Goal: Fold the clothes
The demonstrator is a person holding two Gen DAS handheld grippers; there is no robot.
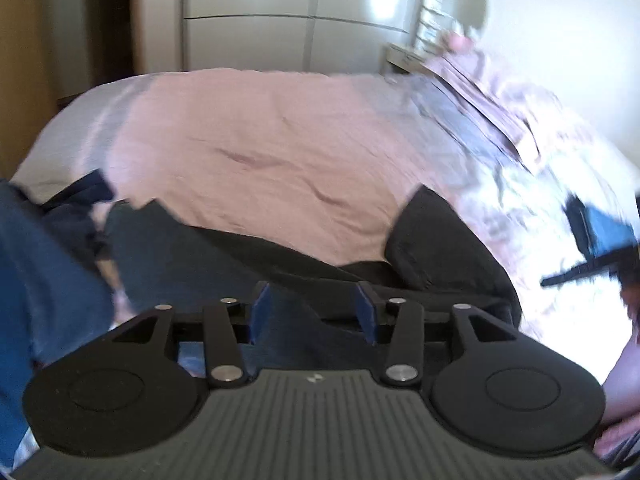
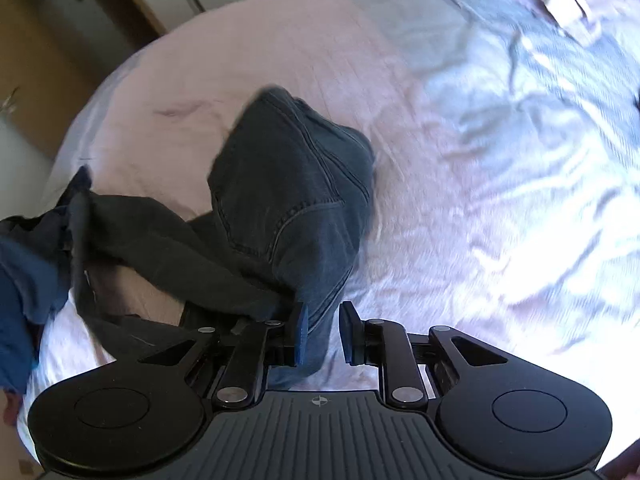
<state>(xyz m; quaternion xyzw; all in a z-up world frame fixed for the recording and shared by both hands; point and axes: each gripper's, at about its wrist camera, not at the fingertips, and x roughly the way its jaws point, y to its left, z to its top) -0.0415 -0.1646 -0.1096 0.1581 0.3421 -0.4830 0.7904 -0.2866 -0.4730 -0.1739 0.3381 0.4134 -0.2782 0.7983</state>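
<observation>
1. My bed [image 2: 280,60] is covered by a pink, wrinkled sheet [image 1: 260,140].
2. Dark jeans [image 2: 288,184] lie crumpled on it.
3. A blue garment [image 2: 20,280] lies at its near edge.

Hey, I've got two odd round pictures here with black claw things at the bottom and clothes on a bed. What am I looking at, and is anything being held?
Those claws are two hand-held grippers; a person carries one in each hand. Each carries a wide-angle camera looking along its fingers, so the pictures bulge. One picture comes from the left gripper, the other from the right gripper. Both look down on a bed with a pale pink cover. On it lie crumpled dark grey denim jeans, and a blue garment at the left edge. Neither gripper clamps anything: the left one's blue pads stand apart above the jeans, and the right one's pads are apart, with a jeans leg between them but not squeezed.
</observation>
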